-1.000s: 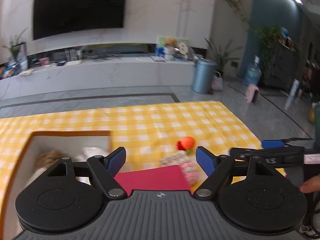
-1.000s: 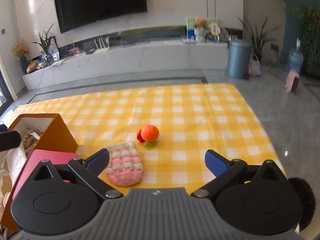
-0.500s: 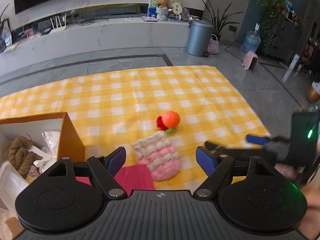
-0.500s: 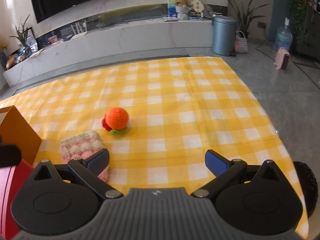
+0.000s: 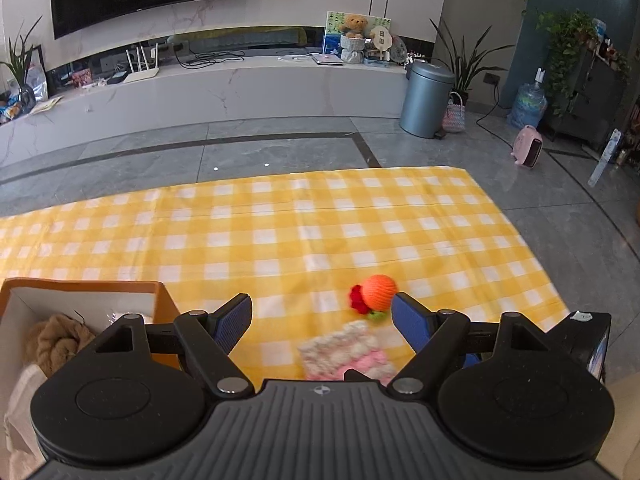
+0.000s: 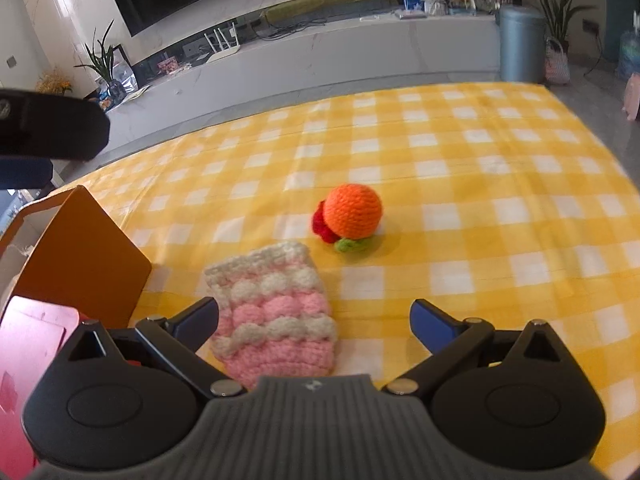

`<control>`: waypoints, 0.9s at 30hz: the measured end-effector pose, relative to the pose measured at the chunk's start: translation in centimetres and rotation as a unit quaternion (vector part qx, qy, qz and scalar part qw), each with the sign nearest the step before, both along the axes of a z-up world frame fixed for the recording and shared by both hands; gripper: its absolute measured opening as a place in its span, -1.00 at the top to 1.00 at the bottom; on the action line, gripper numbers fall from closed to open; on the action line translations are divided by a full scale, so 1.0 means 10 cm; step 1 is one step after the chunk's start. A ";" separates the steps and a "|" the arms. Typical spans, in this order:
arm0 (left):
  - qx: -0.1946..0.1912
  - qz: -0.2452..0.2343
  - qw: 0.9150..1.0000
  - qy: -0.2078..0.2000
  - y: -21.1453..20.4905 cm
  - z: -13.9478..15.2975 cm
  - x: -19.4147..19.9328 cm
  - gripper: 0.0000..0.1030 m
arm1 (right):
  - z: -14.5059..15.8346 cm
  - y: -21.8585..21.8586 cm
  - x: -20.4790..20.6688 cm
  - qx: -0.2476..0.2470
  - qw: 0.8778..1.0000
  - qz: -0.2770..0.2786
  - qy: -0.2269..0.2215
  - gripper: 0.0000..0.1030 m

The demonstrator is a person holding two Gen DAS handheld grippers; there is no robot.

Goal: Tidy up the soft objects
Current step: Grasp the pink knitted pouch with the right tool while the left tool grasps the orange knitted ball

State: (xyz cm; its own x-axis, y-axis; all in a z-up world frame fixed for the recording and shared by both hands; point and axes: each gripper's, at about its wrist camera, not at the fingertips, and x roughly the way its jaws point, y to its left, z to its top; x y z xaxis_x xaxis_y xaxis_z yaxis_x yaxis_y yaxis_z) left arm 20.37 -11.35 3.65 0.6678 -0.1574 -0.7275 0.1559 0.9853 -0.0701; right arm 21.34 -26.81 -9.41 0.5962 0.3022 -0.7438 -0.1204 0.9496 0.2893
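Crocheted pink-and-white pouch (image 6: 276, 316) lay flat on yellow checked cloth (image 6: 480, 168), just beside orange box (image 6: 84, 256); orange yarn ball (image 6: 352, 216) just beyond pouch. Left gripper (image 5: 322, 322) and right gripper (image 6: 314, 320) spread wide, holding nothing.

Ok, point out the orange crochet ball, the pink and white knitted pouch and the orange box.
orange crochet ball (image 6: 352, 211), right wrist view, middle of the ball.
pink and white knitted pouch (image 6: 276, 312), right wrist view, its centre.
orange box (image 6: 86, 252), right wrist view, outer side wall.
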 end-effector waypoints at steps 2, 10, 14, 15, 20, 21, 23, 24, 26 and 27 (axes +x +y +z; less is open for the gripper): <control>0.000 -0.004 1.000 0.002 0.05 -0.06 0.04 -0.81 | -0.05 0.00 0.05 0.015 1.000 -0.015 0.007 -0.93; -0.012 -0.010 0.999 0.030 0.18 -0.27 0.34 -0.81 | -0.17 0.19 0.26 -0.002 1.000 0.018 0.010 -0.93; -0.006 -0.012 0.999 0.036 0.18 -0.36 0.51 -0.81 | -0.24 0.27 0.34 -0.013 0.999 0.035 0.013 -0.89; -0.005 -0.010 0.999 0.039 0.18 -0.38 0.55 -0.81 | -0.25 0.27 0.35 -0.013 0.999 0.038 0.012 -0.89; -0.017 -0.014 0.998 0.056 0.18 -0.45 0.69 -0.81 | -0.23 0.27 0.33 0.001 0.998 0.060 0.014 -0.47; -0.019 -0.016 0.998 0.061 0.16 -0.48 0.71 -0.81 | -0.22 0.27 0.32 0.007 0.998 0.066 0.015 -0.37; -0.019 -0.021 0.997 0.070 0.09 -0.52 0.76 -0.81 | -0.21 0.28 0.30 0.014 0.996 0.082 0.027 -0.05; -0.018 -0.025 0.997 0.074 0.05 -0.54 0.78 -0.81 | -0.19 0.28 0.29 0.007 0.996 0.085 0.034 -0.01; -0.015 -0.031 0.996 0.080 -0.06 -0.58 0.83 -0.81 | -0.17 0.25 0.27 0.000 0.995 0.087 0.046 0.13; -0.014 -0.035 0.996 0.085 -0.12 -0.60 0.85 -0.81 | -0.16 0.22 0.26 -0.001 0.995 0.086 0.053 0.14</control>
